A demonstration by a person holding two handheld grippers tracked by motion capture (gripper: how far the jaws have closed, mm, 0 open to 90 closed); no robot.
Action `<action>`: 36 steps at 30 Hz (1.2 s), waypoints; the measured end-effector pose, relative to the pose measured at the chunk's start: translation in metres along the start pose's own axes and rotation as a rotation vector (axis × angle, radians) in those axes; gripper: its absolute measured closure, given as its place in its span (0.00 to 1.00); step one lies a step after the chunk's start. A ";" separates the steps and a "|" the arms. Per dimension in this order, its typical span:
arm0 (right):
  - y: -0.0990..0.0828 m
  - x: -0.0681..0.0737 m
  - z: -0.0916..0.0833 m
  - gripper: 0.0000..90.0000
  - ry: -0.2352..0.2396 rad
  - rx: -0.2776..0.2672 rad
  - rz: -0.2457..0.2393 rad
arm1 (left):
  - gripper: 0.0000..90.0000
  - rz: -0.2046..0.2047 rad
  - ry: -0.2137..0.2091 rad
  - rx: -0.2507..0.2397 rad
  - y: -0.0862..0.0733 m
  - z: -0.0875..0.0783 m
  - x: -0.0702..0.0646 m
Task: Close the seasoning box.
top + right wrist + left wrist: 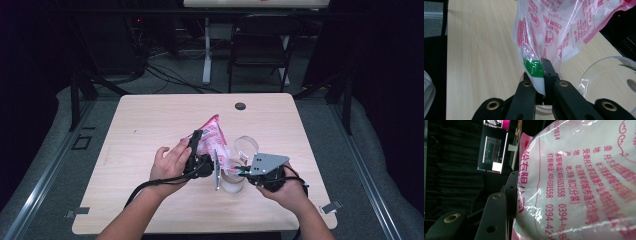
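Jaws of the right gripper point(543, 82) pinch the bag's point(554, 27) lower corner at frame centre; the left gripper point(197, 150) clamps its bulging side. Clear plastic, pink print, apparently white powder, held above the surface point(150, 125).

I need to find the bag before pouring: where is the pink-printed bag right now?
In the high view the pink-printed bag hangs above the table's middle, held between the left gripper and the right gripper.
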State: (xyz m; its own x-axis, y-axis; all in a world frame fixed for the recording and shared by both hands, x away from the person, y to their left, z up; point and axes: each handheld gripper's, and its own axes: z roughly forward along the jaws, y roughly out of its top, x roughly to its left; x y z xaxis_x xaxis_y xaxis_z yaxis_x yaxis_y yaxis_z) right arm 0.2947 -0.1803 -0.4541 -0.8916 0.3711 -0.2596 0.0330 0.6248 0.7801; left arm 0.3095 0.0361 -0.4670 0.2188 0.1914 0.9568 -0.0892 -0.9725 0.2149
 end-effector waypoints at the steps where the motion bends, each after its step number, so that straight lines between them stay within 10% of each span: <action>1: 0.000 0.000 0.000 1.00 0.000 0.000 0.000 | 0.67 0.000 0.001 -0.001 0.000 0.000 0.000; 36: 0.000 -0.001 -0.001 1.00 -0.004 -0.001 0.003 | 0.67 0.020 0.014 -0.003 0.003 -0.001 0.002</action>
State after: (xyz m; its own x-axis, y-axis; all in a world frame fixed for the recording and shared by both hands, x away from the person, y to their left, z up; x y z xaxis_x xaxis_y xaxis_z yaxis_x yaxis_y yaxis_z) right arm 0.2947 -0.1819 -0.4535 -0.8897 0.3754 -0.2598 0.0346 0.6229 0.7815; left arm 0.3083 0.0339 -0.4639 0.2037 0.1737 0.9635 -0.0964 -0.9758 0.1963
